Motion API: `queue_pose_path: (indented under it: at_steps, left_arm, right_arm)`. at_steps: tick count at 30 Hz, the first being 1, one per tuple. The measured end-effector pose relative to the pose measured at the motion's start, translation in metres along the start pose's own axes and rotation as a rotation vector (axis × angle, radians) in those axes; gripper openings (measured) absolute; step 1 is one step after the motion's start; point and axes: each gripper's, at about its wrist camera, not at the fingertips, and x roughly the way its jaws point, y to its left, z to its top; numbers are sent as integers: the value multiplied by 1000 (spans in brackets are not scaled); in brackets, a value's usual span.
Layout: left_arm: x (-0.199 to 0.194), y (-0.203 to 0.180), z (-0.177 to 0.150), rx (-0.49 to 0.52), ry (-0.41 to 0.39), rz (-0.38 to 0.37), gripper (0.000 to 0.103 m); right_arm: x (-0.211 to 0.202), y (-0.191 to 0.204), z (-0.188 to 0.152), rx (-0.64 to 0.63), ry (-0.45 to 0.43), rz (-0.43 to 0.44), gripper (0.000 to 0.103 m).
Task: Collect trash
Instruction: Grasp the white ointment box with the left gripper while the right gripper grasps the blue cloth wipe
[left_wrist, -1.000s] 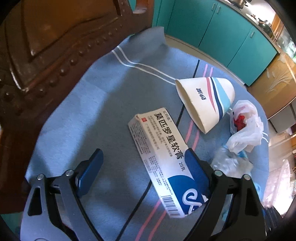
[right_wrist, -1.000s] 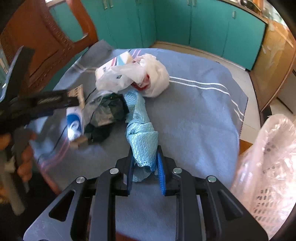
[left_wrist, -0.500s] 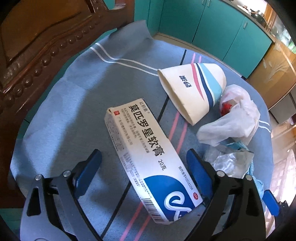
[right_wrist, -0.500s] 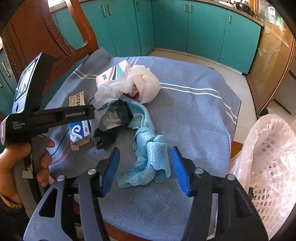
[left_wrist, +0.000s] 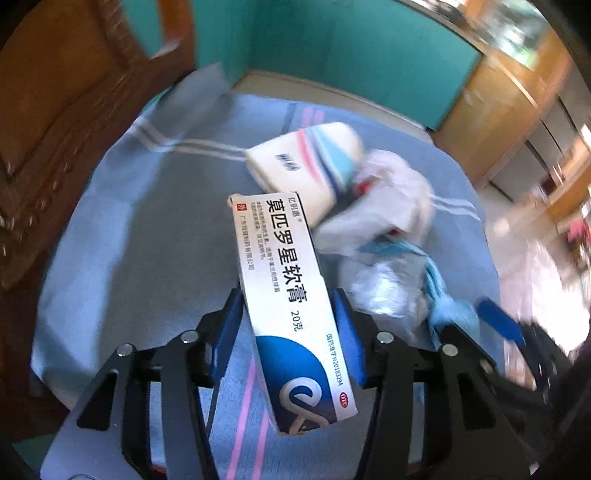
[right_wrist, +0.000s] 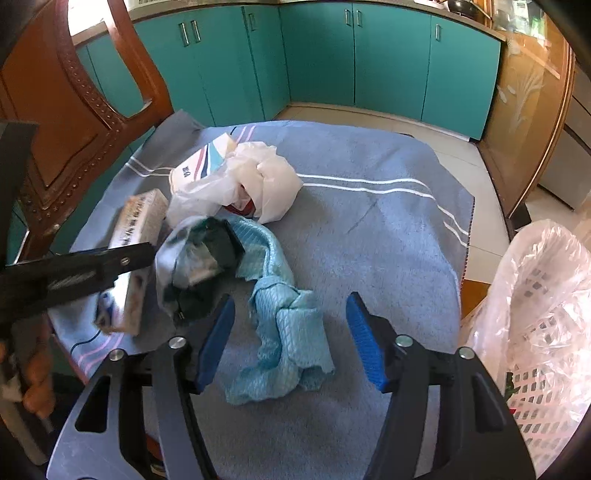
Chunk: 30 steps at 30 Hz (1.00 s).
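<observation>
My left gripper (left_wrist: 286, 325) is shut on a white and blue ointment box (left_wrist: 291, 295) and holds it tilted above the blue tablecloth (left_wrist: 147, 258). The box also shows in the right wrist view (right_wrist: 136, 236). Behind it lie a paper cup (left_wrist: 306, 162) on its side, a white plastic bag (left_wrist: 388, 199) and a clear wrapper (left_wrist: 384, 288). My right gripper (right_wrist: 290, 328) is open and empty, its pads on either side of a crumpled light blue cloth (right_wrist: 284, 328). A dark wrapper (right_wrist: 207, 254) lies left of the cloth.
A carved wooden chair (right_wrist: 66, 122) stands at the table's left. A white basket lined with a clear bag (right_wrist: 543, 325) stands off the table's right edge. Teal cabinets (right_wrist: 369, 59) line the far wall.
My left gripper has closed on the ointment box and lifted it. My right gripper let go of the blue cloth, opened wide and drew back a little.
</observation>
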Motion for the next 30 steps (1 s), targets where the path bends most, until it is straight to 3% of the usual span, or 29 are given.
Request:
queue_pose_path:
  at_steps: [4,8,14,16,19,20,21,22,27,30]
  left_arm:
    - [1,-4,-4,49,18,-19,54]
    - [11,11,-4,12,56,4,57]
    - [17,25,-4,-41,88,8,75]
    - [19,25,-2,-38,95,14,79]
    - [17,19,-11,-24,111,29,79]
    - [18,18,-12,-17,113,34,79]
    - [19,17,-13,-4,114,41,72]
    - [18,16,-14,6,112,44,57]
    - [10,10,-16,37,74,60,46]
    - [-9,11,-14,21,4,36,46]
  right_arm:
    - [14,6,-1,-10,29,-15,63]
    - [23,13,-1,-37,42,-44,63]
    - [28,21,-2,-72,38,-78,63]
    - [29,21,-1,-69,35,-75,58]
    - [27,19,0,-58,28,-65,42]
    - [26,18,1,-49,27,-58,39]
    - [26,16,1,-39,27,-48,37]
    - [25,15,2,-33,26,-43,37]
    - [20,14,2,-25,13,-36,36]
    - [14,12,2,-18,-8,-38,36]
